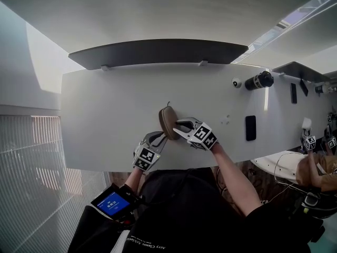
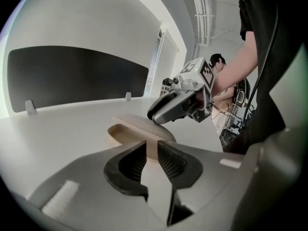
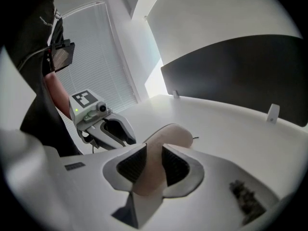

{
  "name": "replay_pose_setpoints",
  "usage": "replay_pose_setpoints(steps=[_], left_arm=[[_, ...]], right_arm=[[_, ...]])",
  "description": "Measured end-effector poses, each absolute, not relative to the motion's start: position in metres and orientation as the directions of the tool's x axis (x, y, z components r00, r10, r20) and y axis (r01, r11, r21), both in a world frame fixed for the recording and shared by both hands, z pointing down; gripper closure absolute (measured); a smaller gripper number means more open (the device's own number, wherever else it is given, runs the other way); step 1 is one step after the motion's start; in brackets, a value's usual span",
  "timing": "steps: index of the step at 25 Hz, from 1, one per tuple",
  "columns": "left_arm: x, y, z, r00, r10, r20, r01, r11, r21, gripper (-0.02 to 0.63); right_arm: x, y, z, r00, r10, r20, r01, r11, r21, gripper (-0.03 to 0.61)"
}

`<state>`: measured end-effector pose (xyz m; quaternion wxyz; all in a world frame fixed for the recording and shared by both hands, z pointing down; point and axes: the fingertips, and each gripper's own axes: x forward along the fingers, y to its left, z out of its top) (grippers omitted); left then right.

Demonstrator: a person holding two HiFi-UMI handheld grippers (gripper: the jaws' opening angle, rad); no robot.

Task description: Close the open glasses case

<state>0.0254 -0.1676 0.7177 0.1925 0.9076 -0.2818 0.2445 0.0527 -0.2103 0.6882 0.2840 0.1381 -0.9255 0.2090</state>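
Note:
A brown glasses case (image 1: 168, 121) lies near the front edge of the white table (image 1: 105, 115). In the left gripper view its hollow base (image 2: 120, 132) shows, with the lid (image 2: 147, 129) partly raised above it. My left gripper (image 1: 165, 137) comes at the case's near end from the lower left, and its jaws (image 2: 151, 153) are closed on that end. My right gripper (image 1: 178, 128) reaches in from the right. The rounded tan lid (image 3: 166, 136) fills the gap of its jaws (image 3: 154, 165). Each gripper shows in the other's view: right gripper (image 2: 166, 110), left gripper (image 3: 118, 134).
A black flat device (image 1: 250, 127) lies on the table to the right. Farther back right are a black cylinder (image 1: 259, 80) and a small white round object (image 1: 237, 83). A dark panel (image 1: 158, 51) runs behind the table's far edge. Window blinds (image 3: 106, 57) are on the left.

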Motion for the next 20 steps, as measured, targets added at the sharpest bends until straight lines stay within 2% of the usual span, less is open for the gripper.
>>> replay_pose_setpoints(steps=[6,13,20], left_arm=[[0.030,-0.206,0.688,0.716,-0.505,0.483,-0.652,-0.731,0.201,0.534],[0.025,-0.215,0.707,0.699,-0.466,0.542,-0.647,-0.736,0.202,0.535],[0.021,-0.212,0.722,0.672,-0.457,0.582,-0.661,-0.725,0.193,0.543]], right_arm=[[0.044,-0.204,0.688,-0.792,-0.116,0.600,-0.335,0.904,-0.267,0.477],[0.037,-0.199,0.689,-0.752,-0.086,0.653,-0.228,0.964,-0.136,0.477],[0.037,-0.195,0.690,-0.720,-0.099,0.687,-0.216,0.972,-0.087,0.477]])
